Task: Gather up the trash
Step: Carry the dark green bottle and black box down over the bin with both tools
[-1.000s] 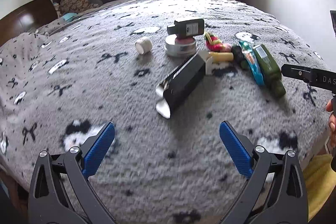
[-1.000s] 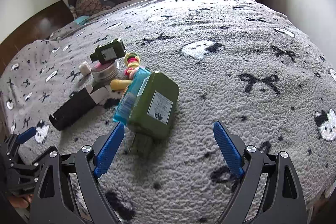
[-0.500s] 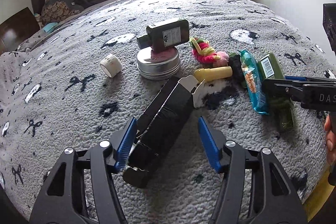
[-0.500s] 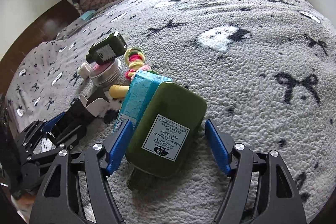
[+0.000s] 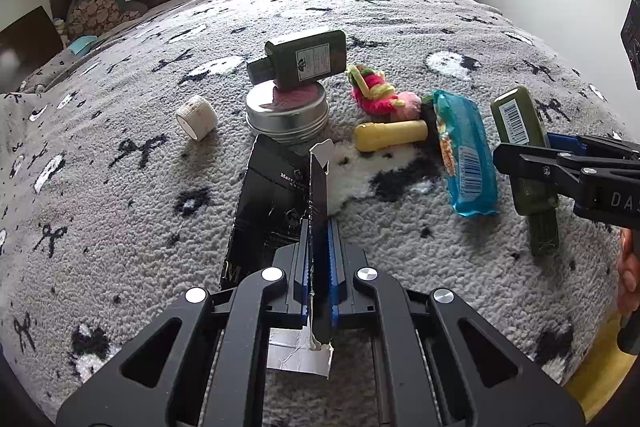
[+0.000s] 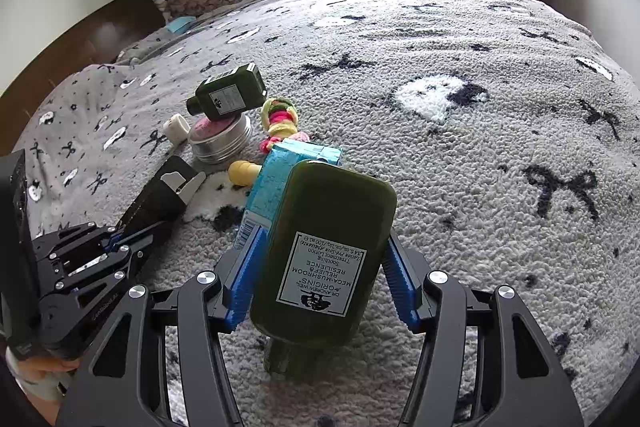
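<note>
A black carton [image 5: 272, 195] with a torn white flap lies on the grey blanket, and my left gripper [image 5: 320, 227] is shut on its thin upright wall. The same carton [image 6: 160, 199] and left gripper [image 6: 120, 239] show at the left of the right wrist view. A dark green labelled bottle [image 6: 320, 247] lies cap towards me between the blue pads [image 6: 244, 279] of my right gripper [image 6: 322, 233]. Its jaws are closing and the pads touch the bottle's two sides. From the left wrist view this bottle [image 5: 516, 119] sits at the right, in the right gripper [image 5: 520, 151].
A second green bottle [image 5: 308, 61] rests on a round silver tin [image 5: 286, 111]. Nearby lie a white roll [image 5: 196, 117], a knitted toy [image 5: 376, 93], a yellow tube [image 5: 390, 135] and a blue wrapper [image 5: 466, 155]. The bed's edge runs close on the right, by a hand [image 5: 630, 267].
My left gripper moved onto the black carton and shut on its wall. My right gripper moved in over the green bottle and its jaws narrowed onto it.
</note>
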Action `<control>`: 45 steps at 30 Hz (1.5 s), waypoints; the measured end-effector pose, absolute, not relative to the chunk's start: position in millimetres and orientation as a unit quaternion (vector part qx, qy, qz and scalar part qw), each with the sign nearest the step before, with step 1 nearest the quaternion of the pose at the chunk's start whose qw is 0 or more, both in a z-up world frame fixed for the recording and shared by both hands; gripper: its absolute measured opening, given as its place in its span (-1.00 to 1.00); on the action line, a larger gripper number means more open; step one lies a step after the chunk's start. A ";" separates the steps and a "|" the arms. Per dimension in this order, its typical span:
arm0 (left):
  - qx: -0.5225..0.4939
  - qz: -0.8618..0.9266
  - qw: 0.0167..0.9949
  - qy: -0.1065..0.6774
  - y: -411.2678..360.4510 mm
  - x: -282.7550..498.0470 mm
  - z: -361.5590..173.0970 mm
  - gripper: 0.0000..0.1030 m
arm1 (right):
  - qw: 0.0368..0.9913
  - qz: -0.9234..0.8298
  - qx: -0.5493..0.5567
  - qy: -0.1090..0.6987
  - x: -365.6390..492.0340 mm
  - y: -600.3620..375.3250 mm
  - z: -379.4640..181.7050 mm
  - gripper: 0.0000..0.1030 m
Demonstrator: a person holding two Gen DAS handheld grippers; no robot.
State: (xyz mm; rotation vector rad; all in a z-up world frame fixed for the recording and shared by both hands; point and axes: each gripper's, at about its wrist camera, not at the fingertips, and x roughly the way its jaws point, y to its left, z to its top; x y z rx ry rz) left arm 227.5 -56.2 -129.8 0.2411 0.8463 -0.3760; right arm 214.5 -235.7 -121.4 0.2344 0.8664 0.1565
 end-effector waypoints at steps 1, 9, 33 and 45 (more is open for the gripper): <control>0.115 -0.184 0.888 0.407 -55.9 224.3 -128.4 -0.89 | 0.899 0.077 0.112 0.417 210.7 -235.7 -119.4 0.12; 0.098 -0.190 0.899 0.382 -48.7 187.0 -101.7 -0.90 | 0.913 0.078 0.096 0.389 172.4 -232.6 -88.2 0.12; 0.088 -0.210 0.928 0.296 -30.9 34.7 -37.4 -0.90 | 0.938 0.094 0.035 0.333 26.5 -217.2 -42.2 0.12; 0.090 -0.226 0.909 0.338 -27.8 -12.7 -81.3 -0.90 | 0.917 0.113 0.028 0.381 -16.5 -202.2 -90.3 0.12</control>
